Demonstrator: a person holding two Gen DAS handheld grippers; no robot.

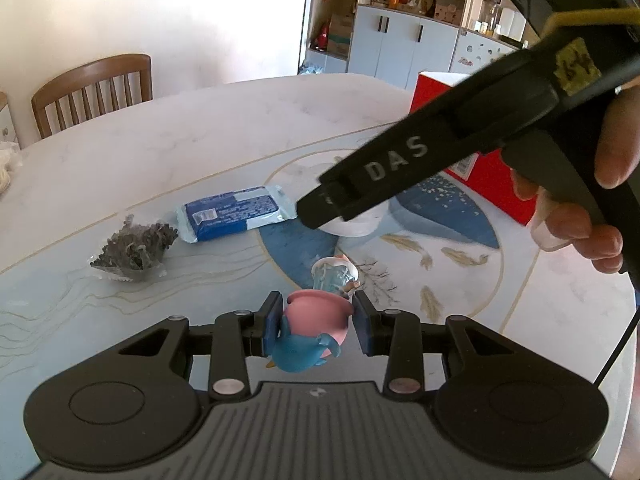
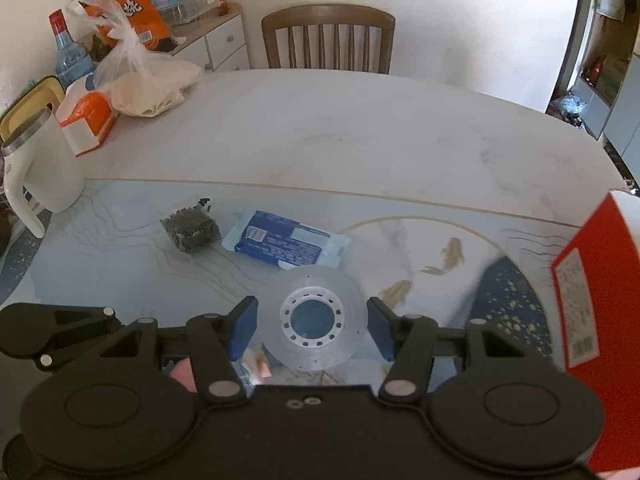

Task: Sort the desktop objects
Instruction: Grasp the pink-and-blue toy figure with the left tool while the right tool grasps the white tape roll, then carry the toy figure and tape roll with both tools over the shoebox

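My left gripper is shut on a pink and blue toy figurine with a clear dome on its head, held just over the table. In the right wrist view my right gripper is shut on a clear tape roll with a white core, its blue pads at the roll's two sides. The left wrist view shows the right gripper from the side, with a hand on its handle. A blue wipes pack and a bag of dark bits lie on the table.
A red box stands to the right. At the table's far left are a white jug, an orange carton and a plastic bag. A wooden chair stands behind the table.
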